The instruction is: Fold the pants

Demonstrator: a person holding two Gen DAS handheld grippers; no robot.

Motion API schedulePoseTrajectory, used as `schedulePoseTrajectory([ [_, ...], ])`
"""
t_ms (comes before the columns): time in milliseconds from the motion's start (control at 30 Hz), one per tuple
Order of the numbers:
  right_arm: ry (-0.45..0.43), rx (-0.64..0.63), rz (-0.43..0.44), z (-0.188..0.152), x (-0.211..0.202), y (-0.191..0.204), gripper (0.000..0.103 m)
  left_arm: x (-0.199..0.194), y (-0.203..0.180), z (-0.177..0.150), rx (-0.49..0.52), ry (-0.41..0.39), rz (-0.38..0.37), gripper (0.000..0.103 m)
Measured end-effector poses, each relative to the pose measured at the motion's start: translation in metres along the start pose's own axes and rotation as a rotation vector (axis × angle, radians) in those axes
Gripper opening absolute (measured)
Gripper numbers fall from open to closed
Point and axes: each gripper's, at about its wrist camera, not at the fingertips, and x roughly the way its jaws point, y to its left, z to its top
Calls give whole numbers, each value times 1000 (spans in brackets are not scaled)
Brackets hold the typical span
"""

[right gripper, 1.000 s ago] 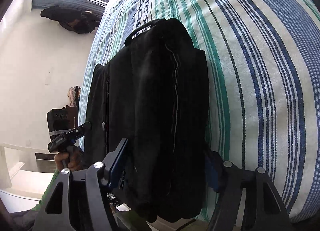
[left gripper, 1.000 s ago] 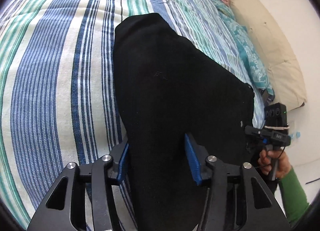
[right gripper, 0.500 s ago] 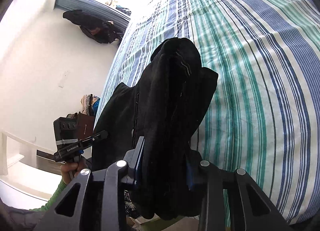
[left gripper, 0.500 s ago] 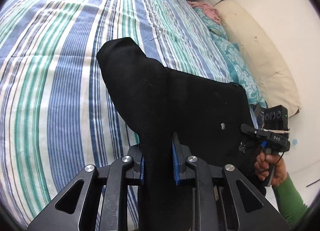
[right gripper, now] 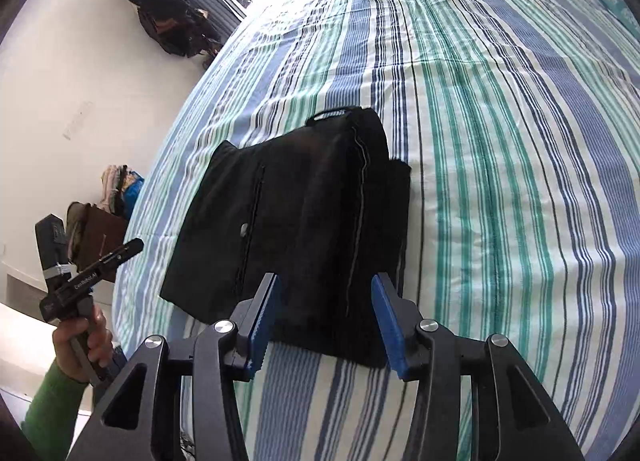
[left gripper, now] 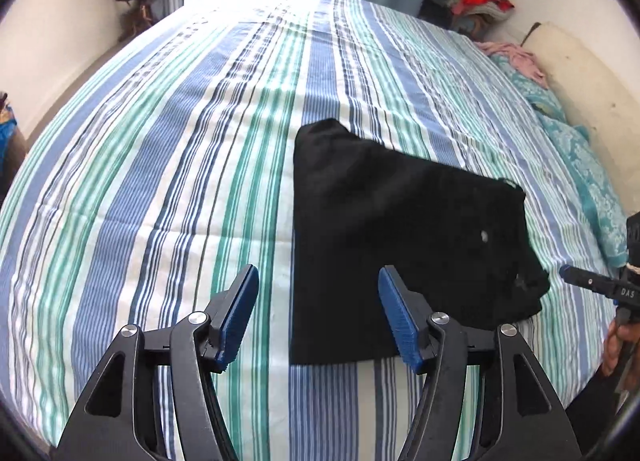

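Since half a second ago both grippers have let go of the pants [left gripper: 384,229] and pulled up and back. I see the black pants lying folded flat on the striped bedspread [left gripper: 160,181], near its front edge. Left gripper [left gripper: 318,317]: jaws opening, blue pads [left gripper: 236,313] clear of the cloth, nothing pinched. Right gripper [right gripper: 324,325]: jaws also opening, held above the fold's near edge, nothing gripped. Teal pillow [left gripper: 592,181] lies at the bed's right side.
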Motion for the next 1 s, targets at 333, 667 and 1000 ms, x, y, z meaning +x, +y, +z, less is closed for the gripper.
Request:
schedulePoseTrajectory([
  [333,-283,-214,-190,-149,-102,28,103,-88,-79,-104,222,-208,125,97],
  [667,-719,-298,-538,-134,-197,123,103,-175,-135,-54,354,-494,302,102],
  [1000,-535,-212,-498,-157,-163,132,103,-176,-119,-107,194,-419,330,102],
])
